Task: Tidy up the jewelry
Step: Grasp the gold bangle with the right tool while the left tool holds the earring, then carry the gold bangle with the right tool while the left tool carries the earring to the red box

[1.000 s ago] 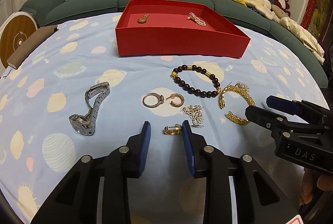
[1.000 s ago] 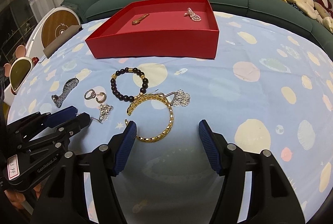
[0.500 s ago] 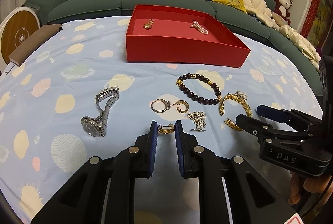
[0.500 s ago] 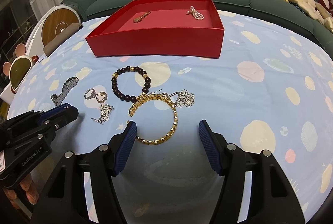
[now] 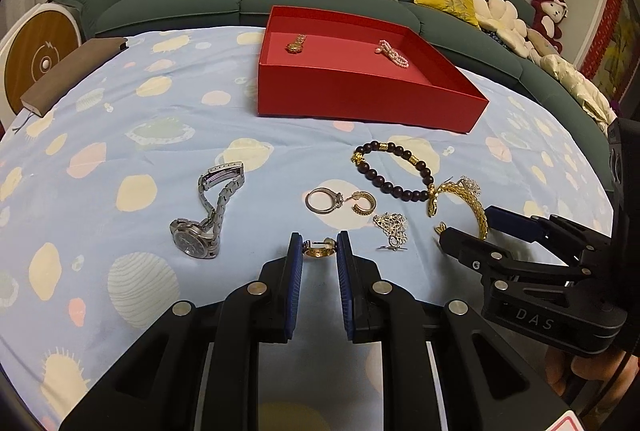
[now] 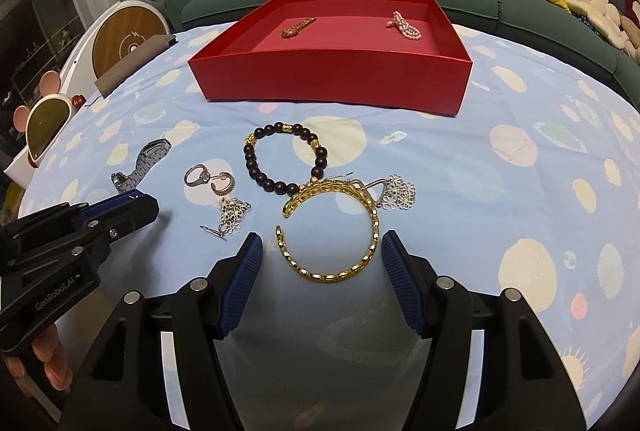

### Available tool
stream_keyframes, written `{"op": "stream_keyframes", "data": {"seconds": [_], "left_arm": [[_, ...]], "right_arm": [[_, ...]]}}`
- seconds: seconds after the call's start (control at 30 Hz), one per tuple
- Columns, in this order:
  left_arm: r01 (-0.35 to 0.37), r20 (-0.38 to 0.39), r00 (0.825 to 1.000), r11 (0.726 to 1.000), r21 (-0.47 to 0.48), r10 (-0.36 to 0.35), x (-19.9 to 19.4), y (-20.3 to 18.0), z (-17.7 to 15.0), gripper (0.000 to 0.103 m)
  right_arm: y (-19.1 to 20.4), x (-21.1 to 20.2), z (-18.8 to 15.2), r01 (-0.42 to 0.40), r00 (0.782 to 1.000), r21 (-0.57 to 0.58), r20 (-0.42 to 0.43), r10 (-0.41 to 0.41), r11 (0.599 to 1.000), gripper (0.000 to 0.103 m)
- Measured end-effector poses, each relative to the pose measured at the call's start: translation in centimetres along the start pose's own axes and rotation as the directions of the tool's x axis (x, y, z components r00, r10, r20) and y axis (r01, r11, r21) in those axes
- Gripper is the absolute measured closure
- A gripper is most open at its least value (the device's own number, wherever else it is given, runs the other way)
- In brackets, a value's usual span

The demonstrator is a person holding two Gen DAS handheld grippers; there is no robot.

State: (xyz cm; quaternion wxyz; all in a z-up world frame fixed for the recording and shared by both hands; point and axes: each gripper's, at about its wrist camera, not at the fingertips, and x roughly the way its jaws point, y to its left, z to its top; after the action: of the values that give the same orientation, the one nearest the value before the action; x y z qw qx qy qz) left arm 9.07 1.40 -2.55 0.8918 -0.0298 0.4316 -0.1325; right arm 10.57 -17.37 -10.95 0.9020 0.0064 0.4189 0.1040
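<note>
Left tongs [image 5: 319, 250] tight around a small gold earring [image 5: 319, 249].

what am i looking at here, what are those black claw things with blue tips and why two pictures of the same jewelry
They are two hand-held grasping devices, one in each hand of a person, not a robot. Each carries a wide-angle camera looking forward along its two fingers, so you get one picture per hand.

In the left camera's picture, the left tool has its blue pads closed around a small gold earring. In the right camera's picture, the right tool is open around a gold bangle without gripping it.

On the spotted blue cloth lie a silver watch, a ring, another gold earring, a dark bead bracelet and silver flower pieces. The red box already holds two pieces.
</note>
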Motion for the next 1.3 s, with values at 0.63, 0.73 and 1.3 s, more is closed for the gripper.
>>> {"op": "stream_keyframes", "data": {"seconds": [0.63, 0.73, 1.3], "left_arm": [[0.012, 0.017, 1.0, 1.0, 0.0, -0.012, -0.6, -0.3, 0.3, 0.088], [0.022, 0.028, 0.999, 1.0, 0.003, -0.022, -1.0, -0.7, 0.6, 0.088], [0.043, 0.114, 0.992, 0.999, 0.022, -0.045, -2.4, -3.7, 3.9, 0.088]], "right_arm": [[-0.4, -1.3, 0.3, -0.001, 0.998, 0.002, 0.058, 0.0, 1.0, 0.051], [-0.6, -2.5, 0.6, -0.015, 0.996, 0.009, 0.088, 0.014, 1.0, 0.051], [-2.1, -6.9, 2.1, -0.026, 0.98, 0.042, 0.199, 0.017, 0.999, 0.051]]}}
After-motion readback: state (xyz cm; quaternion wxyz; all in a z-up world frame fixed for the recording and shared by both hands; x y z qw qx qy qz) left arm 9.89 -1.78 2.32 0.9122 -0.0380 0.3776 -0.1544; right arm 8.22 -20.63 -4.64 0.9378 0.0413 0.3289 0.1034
